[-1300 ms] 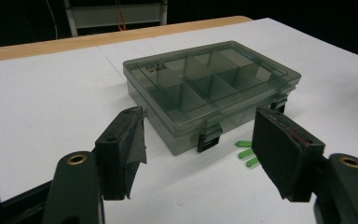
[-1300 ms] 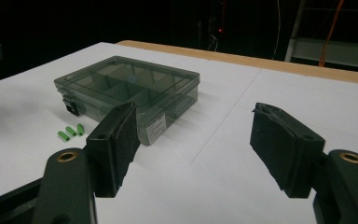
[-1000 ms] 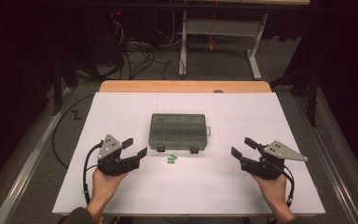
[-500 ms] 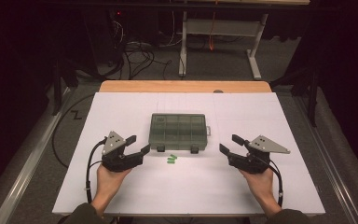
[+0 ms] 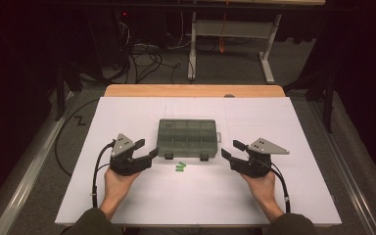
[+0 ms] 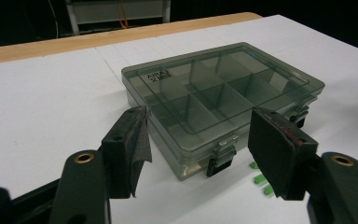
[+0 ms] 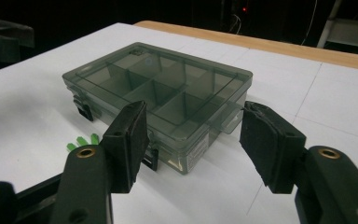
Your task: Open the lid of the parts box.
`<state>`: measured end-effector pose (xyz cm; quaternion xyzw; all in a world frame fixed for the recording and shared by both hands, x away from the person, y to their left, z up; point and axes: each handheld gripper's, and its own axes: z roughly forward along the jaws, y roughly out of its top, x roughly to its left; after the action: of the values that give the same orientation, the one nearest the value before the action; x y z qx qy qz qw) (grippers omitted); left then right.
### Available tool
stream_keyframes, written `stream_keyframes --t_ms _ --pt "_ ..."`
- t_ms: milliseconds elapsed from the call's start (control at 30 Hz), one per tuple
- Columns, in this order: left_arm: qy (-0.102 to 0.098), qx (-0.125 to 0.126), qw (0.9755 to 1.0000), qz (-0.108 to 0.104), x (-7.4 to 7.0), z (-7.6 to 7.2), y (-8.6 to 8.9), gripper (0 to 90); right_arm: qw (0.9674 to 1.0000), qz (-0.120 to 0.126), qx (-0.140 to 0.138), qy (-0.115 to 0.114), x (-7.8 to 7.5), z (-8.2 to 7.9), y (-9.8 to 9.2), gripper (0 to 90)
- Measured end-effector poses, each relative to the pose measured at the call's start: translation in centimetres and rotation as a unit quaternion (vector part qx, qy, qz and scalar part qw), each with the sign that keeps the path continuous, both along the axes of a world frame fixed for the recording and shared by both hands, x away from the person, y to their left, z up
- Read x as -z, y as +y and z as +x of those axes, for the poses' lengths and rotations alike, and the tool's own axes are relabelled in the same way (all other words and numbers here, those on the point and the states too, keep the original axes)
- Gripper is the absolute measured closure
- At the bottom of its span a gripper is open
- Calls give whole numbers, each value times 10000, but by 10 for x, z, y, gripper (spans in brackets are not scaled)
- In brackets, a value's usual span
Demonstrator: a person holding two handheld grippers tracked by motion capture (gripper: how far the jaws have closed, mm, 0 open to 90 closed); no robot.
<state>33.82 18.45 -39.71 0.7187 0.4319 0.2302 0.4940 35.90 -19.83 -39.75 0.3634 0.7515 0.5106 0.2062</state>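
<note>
A smoky see-through compartment box [image 5: 188,137] lies shut in the middle of the white table [image 5: 127,112], its two latches facing me. Three small green pieces [image 5: 180,167] lie just in front of it. My left gripper [image 5: 148,148] points at the box's front left corner. In the left gripper view the box [image 6: 223,84] and green pieces [image 6: 261,179] lie just beyond the left gripper [image 6: 198,116], its pads apart and touching nothing. My right gripper [image 5: 230,149] faces the front right corner. Both grippers' jaws have just been closing somewhat. The right gripper [image 7: 196,106] frames the box [image 7: 158,74] corner without pressing it.
A wooden strip [image 5: 191,90] runs along the table's far edge. Beyond it on the floor are tangled cables [image 5: 142,54] and a metal frame [image 5: 230,34]. A cable trails from each gripper toward the table's near edge.
My right gripper has moved left toward the box's front right corner. The left hand has hardly moved. The box and green pieces lie where they were.
</note>
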Motion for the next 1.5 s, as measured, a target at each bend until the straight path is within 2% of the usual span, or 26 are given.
stream_keyframes --t_ms 167,367,500,567,633,800,1033,1267,1500 --pt "77 13 9999 152 3 5 -3 396 9999 -103 23 75 2 4 3 470" --pt "157 3 9994 297 4 8 -5 424 9993 -293 70 224 7 7 7 548" --pt "269 -30 9987 439 4 10 -5 472 9983 -468 24 353 10 10 11 598" --pt "387 1 9983 441 5 12 -5 480 9978 -535 4 392 11 10 13 623" --pt "495 21 9974 531 7 14 -5 486 9973 -579 -10 442 11 11 14 635" --pt "618 93 9960 639 7 15 -4 542 9955 -758 -61 573 11 13 16 689" --pt "892 123 9905 1035 6 20 -7 634 9915 -991 -142 828 12 18 20 766" --pt "1208 192 9857 1160 9 25 -8 705 9879 -1142 -239 1025 14 20 23 852" --pt "1361 258 9816 1317 12 28 -11 754 9845 -1269 -308 1167 16 24 24 897"
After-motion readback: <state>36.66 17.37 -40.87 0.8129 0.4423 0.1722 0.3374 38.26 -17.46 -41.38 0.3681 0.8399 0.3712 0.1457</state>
